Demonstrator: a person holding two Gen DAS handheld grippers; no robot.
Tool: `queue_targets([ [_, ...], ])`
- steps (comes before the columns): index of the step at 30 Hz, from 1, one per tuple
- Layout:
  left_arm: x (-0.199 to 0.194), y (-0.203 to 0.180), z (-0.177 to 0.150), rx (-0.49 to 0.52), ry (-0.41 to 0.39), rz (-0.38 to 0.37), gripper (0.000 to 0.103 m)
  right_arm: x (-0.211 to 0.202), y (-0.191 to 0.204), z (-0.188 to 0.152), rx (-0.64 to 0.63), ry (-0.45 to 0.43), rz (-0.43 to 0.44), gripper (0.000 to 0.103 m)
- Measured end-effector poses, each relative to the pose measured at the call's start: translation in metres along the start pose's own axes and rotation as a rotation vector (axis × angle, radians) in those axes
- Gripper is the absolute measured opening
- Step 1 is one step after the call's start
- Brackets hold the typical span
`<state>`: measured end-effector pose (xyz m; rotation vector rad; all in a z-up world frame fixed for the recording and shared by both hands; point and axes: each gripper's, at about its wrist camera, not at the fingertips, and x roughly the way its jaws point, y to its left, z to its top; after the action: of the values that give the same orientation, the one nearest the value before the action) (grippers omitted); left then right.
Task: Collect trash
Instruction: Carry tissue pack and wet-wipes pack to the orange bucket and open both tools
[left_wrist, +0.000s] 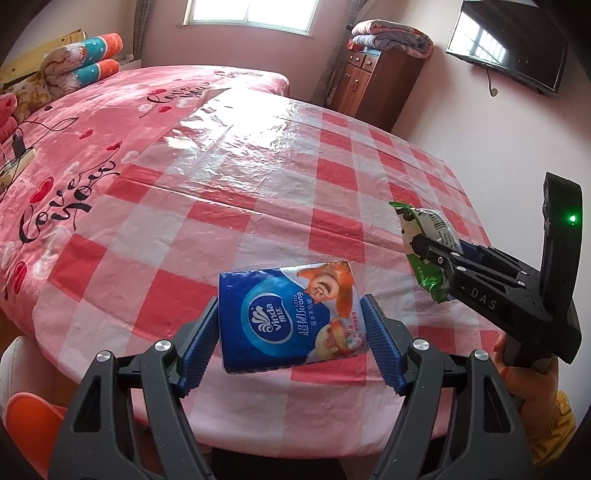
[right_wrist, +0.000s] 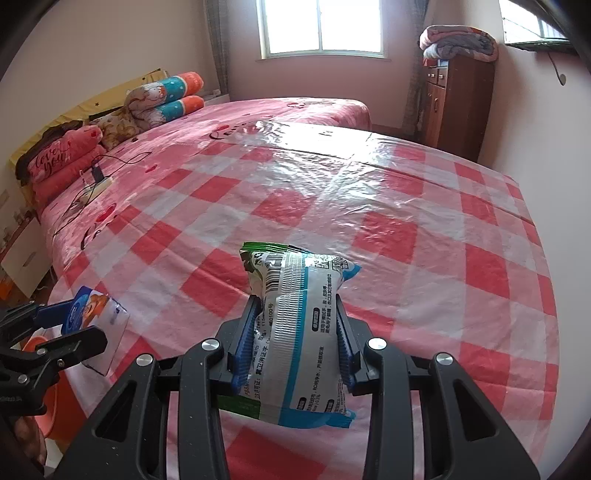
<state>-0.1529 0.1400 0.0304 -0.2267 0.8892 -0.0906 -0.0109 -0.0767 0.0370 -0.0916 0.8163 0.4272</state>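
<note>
Above checked table (left_wrist: 258, 177), tissue pack (left_wrist: 288, 317) upright, wrapper (right_wrist: 299, 332) lengthwise between fingers (right_wrist: 245, 339)

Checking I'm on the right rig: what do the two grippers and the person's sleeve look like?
Both grippers are black plastic with silver pivot bolts and blue ribbed pads. The left gripper shows angular linkage arms. The right gripper bears white "DAS" lettering and an upright black handle with a lit green light. The sleeve is yellow.

Table (left_wrist: 258, 192) under glossy red-checked cloth (right_wrist: 406, 229), bed (left_wrist: 92, 129) behind
</note>
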Motion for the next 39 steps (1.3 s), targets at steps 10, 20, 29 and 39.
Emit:
queue_targets([
  [10, -0.017, 0.018, -0.012, -0.032, -0.014, 0.006, 0.075, -0.005, 0.03, -0.003, -0.055, 0.005, 0.026, 0.039],
  [20, -0.032, 0.041, -0.023, -0.073, -0.025, 0.023, 0.075, -0.009, 0.059, -0.006, -0.099, 0.014, 0.069, 0.039],
  [29, -0.046, 0.063, -0.034, -0.105, -0.037, 0.042, 0.075, -0.01, 0.089, -0.012, -0.15, 0.027, 0.106, 0.039],
  [39, -0.059, 0.086, -0.044, -0.142, -0.048, 0.066, 0.075, -0.013, 0.123, -0.018, -0.209, 0.041, 0.162, 0.039],
])
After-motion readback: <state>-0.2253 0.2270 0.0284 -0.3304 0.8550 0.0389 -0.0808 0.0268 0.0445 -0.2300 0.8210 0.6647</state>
